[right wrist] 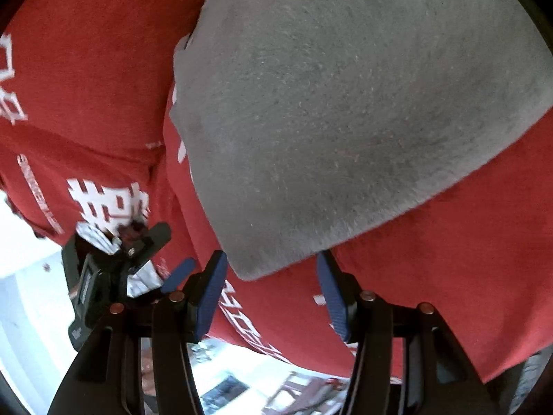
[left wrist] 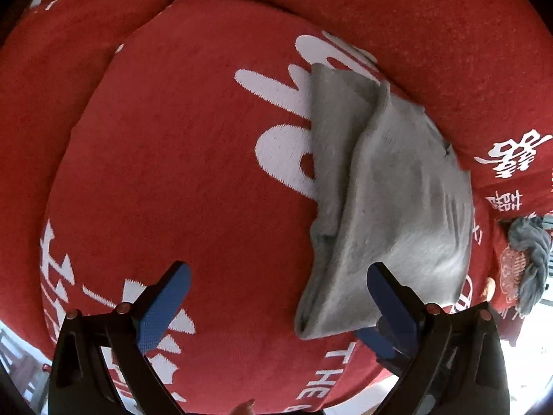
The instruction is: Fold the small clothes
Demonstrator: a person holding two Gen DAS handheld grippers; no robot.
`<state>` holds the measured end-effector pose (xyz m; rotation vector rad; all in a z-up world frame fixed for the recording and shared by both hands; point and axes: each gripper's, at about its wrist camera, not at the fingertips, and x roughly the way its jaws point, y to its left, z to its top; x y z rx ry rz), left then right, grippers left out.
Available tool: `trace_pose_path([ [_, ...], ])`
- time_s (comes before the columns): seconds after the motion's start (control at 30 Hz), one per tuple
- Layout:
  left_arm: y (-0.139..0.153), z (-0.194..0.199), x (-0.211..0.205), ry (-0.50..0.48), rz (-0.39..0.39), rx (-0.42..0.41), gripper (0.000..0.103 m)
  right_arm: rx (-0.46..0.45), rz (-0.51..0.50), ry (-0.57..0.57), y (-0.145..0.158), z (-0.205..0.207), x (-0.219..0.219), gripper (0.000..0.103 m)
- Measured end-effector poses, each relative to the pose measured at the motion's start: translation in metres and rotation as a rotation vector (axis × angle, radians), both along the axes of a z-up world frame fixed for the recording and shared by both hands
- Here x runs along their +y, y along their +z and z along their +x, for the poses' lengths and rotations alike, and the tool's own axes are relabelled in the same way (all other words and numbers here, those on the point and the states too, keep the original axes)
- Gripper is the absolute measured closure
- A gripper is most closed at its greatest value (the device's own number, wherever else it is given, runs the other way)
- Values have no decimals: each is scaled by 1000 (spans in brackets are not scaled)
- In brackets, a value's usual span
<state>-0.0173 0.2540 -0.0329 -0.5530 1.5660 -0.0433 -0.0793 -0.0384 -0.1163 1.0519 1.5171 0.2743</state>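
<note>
A light grey garment [left wrist: 390, 200] lies folded on a red blanket [left wrist: 172, 155] with white characters. In the left wrist view my left gripper [left wrist: 278, 266] is open wide. Its right finger [left wrist: 390, 297] overlaps the garment's near corner, and its left finger stands over bare blanket. In the right wrist view the same garment [right wrist: 345, 103] fills the top. Its rounded near corner reaches just between the tips of my right gripper [right wrist: 271, 256], which is open, its blue pads apart from the cloth. The left gripper [right wrist: 114, 269] shows at the left of that view.
A dark grey crumpled cloth [left wrist: 528, 256] lies at the blanket's right edge. The red blanket [right wrist: 449, 259] drops off near both grippers, with a bright floor [right wrist: 31, 294] and furniture beyond. The blanket swells into a raised hump under the garment.
</note>
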Motion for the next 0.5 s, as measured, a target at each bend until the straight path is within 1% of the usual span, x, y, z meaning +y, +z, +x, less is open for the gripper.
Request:
trace_pose_path([
  [0.03,-1,2,0,-12,3,3,1,3,12,-22,-3,-1,-2,45],
  [0.13,-3,10,-2,-35,70,3,1,1,53,-73,-9,-5,-6,45],
  [0.17,-3,12,-2,-41,75,-3,1,-4,62,-80,-9,-5,-7,45],
  [0.23,-6,16,-1,-39,61,-4,1,-19,79,-84,-9,-5,-7,45],
  [0.27,-9,18,-1,-31,40,0,1,-25,86,-86,-9,-4,-6,45],
  [0.3,-11,19,0,-26,-5,1,1,-33,99,-90,-10,-3,-5,43],
  [0.37,-14,22,1,-7,-87,7,1,-44,119,-102,-12,1,-3,43],
  [0.43,-16,25,2,4,-148,4,1,-44,140,-131,-15,1,-1,43],
  [0.5,-19,29,-2,9,-172,3,1,-33,165,-176,-18,-3,-5,43],
])
